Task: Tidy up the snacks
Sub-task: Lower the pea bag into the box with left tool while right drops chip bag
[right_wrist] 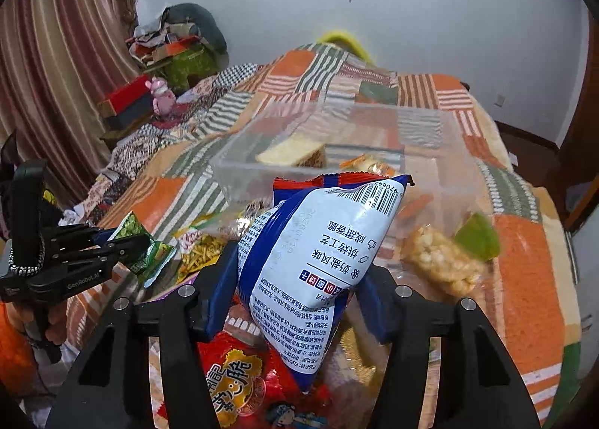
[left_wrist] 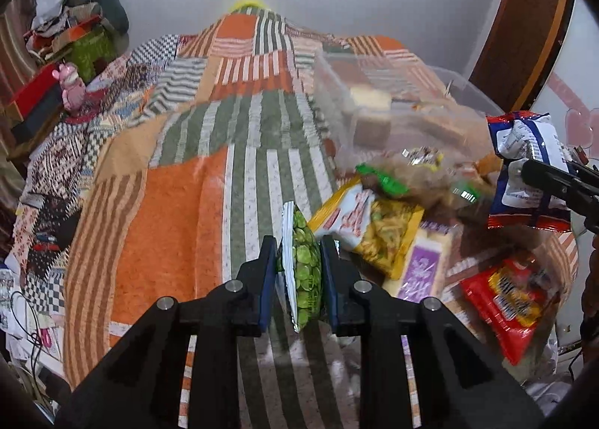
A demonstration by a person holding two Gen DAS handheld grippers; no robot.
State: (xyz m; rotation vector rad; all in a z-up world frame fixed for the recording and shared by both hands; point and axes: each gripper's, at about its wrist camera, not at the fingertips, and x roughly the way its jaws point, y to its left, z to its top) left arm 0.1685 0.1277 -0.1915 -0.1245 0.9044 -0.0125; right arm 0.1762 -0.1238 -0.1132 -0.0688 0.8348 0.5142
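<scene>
Lots here is smeared or cut off. The clear plastic bin (right_wrist: 337, 136) ahead of both grippers is blurry, so I can only make out a pale cake-like slab and some orange wrappers inside, can't count them. Beyond and to the right of the right gripper (right_wrist: 292, 279) sits a puffed-rice bar (right_wrist: 441, 264) with a green blur on it that I can't identify.

The left gripper (left_wrist: 299, 264) is clamped on one green pea packet (left_wrist: 305, 268), pads pressing both faces, packet standing on edge between the fingers; its lower end disappears behind the gripper body. The right gripper is squeezing one big blue-and-white snack bag (right_wrist: 318, 260), printed back facing the camera, and the bag's bottom corner hangs down between the arms, hiding what's below it.

Just right of the left gripper: one yellow packet of stick snacks (left_wrist: 389, 238), one purple-and-white packet (left_wrist: 423, 264) half buried, one red packet (left_wrist: 505, 301) farther right. Under the right gripper there's a red packet (right_wrist: 239, 372) partly covered by the bag, probably the same one, can't be sure.

All of it sits on a patchwork bedspread (left_wrist: 168, 204). The person's hand shows only as a sliver at the left edge of the right wrist view
</scene>
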